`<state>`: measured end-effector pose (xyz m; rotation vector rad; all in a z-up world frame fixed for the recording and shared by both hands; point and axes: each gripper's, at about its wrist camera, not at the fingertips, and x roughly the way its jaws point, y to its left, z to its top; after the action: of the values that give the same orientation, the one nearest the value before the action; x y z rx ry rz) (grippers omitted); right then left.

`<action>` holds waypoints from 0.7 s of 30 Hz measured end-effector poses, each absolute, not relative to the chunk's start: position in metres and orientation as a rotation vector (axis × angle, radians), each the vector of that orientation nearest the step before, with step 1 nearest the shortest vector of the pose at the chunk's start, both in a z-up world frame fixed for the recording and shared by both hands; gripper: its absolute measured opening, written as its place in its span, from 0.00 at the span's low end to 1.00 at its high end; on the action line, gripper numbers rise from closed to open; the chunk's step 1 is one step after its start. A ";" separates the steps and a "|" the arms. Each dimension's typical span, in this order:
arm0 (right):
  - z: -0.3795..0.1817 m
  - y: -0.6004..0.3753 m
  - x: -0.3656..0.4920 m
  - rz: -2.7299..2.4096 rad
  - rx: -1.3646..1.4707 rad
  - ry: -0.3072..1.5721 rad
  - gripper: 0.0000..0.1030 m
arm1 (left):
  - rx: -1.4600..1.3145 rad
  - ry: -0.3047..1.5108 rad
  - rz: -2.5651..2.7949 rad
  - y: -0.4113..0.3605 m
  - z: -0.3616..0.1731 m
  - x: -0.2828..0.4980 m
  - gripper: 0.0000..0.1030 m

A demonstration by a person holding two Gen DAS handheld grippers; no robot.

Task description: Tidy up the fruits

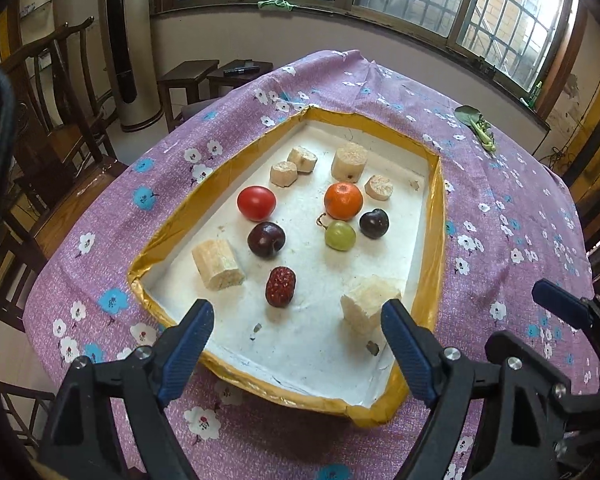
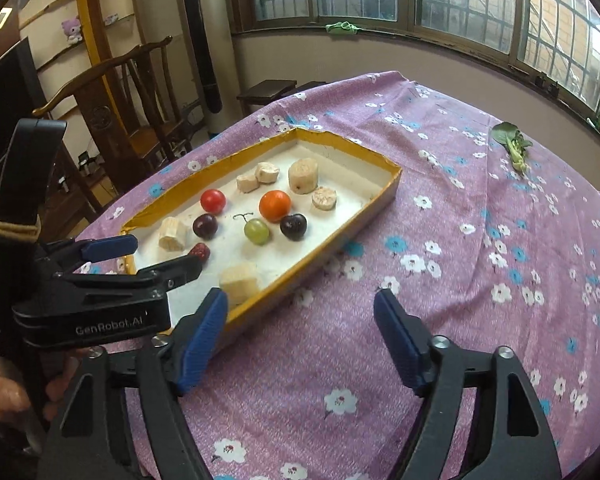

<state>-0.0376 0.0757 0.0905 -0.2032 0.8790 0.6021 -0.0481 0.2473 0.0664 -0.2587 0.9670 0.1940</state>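
Hovering open and empty over the near edge of the shallow white foam tray with the yellow taped rim (image 1: 436, 216): the left blue-padded black gripper (image 1: 296, 344), jaws wide apart, nothing between the pads. Hanging likewise open and empty off to the tray's four o'clock, over the purple flowered tablecloth (image 2: 440, 240): the right blue-padded black gripper (image 2: 300, 338). Lying all inside the tray: wrinkled red jujube (image 1: 280, 287) nearest, dark plum (image 1: 266, 239) at its twelve o'clock, red tomato (image 1: 256, 202) beyond, orange mandarin (image 1: 343, 201) centre-right, green grape with stem (image 1: 340, 235) and a second dark plum (image 1: 374, 223) just beside it, pale cut cane-like chunks (image 1: 218, 264) scattered round the edges. Probably choosing the next fruit now; best done by descending straight over one piece, straddling it squarely, closing gently on soft skin, avoiding nudging the close-packed grape, mandarin and plum.
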 end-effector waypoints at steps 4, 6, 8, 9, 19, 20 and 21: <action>0.085 0.073 -0.049 0.609 -0.234 0.882 0.75 | -0.236 0.942 0.236 0.236 0.071 -0.059 0.85; 0.081 0.072 -0.055 0.617 -0.247 0.892 0.75 | -0.233 0.938 0.235 0.231 0.073 -0.064 0.86; 0.077 0.072 -0.059 0.631 -0.261 0.900 0.75 | -0.239 0.938 0.239 0.229 0.073 -0.070 0.86; 0.076 0.072 -0.062 0.636 -0.266 0.903 0.75 | -0.239 0.928 0.242 0.227 0.075 -0.074 0.86; 0.070 0.066 -0.069 0.665 -0.269 0.939 0.75 | -0.189 0.882 0.340 0.219 0.082 -0.096 0.87; 0.070 0.066 -0.069 0.665 -0.270 0.940 0.75 | -0.186 0.879 0.354 0.219 0.083 -0.097 0.87; 0.070 0.066 -0.070 0.667 -0.270 0.941 0.75 | -0.181 0.883 0.366 0.219 0.084 -0.098 0.87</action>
<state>-0.0700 0.0657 0.0699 -0.2703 0.9409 0.6675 -0.0979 0.2192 0.0836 -0.1813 0.8831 0.3661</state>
